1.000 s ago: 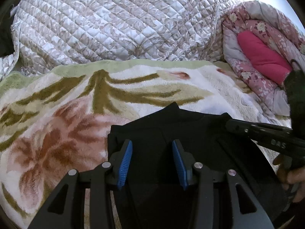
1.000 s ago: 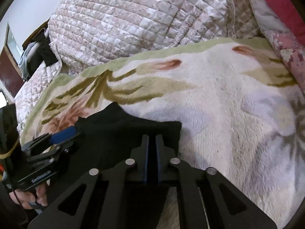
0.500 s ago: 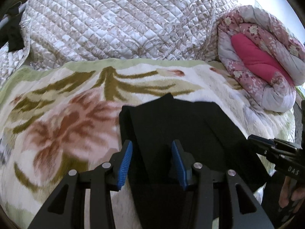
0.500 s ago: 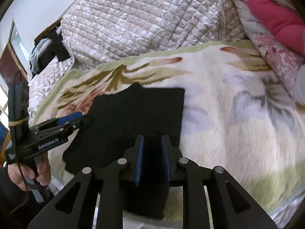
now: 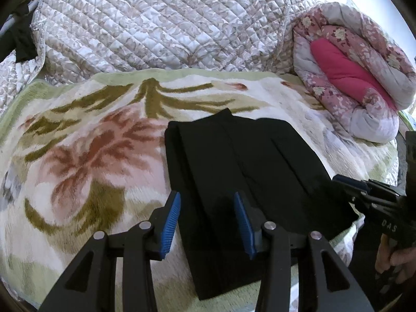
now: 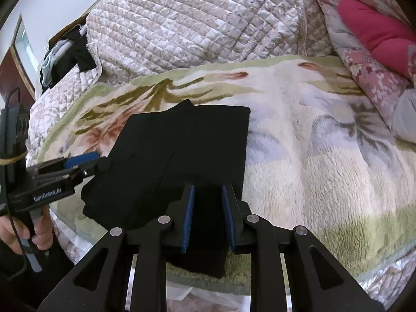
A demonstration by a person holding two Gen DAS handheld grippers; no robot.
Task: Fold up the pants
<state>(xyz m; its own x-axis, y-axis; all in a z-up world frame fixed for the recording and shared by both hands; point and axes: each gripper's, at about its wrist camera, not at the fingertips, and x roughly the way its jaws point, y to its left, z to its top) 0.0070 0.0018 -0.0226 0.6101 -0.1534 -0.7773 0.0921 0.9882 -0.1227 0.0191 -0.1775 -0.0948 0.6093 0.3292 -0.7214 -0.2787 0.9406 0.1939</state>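
Pants: we saw black pants (image 5: 241, 171) lying folded into a flat, layered rectangle on the floral blanket (image 5: 85, 161), near the blanket's front edge, with one narrow end reaching over that edge toward us.
Handling: we judged the cloth soft, limp and light, not fragile and not slippery; it would sag wherever it was not supported, and the stacked layers could slide apart if only the top one were caught.
Where to hold: we judged the best hold to be at the two near corners of the bundle by the blanket's front edge, pinching through all layers at once.
Left gripper: our left gripper (image 5: 206, 223) hung above the near end of the pants with its blue pads spread about halfway; the cloth showed between them, but the pads pressed on nothing.
Right gripper: our right gripper (image 6: 206, 218) sat over the pants' near right part, close to the blanket's front edge, its jaws parted a little and not clamped; dark cloth lay in the gap, seemingly released.
Background: a quilted bedspread (image 5: 161, 26) rose behind the blanket, and a rolled pink floral duvet (image 5: 356, 78) sat at the blanket's far right.
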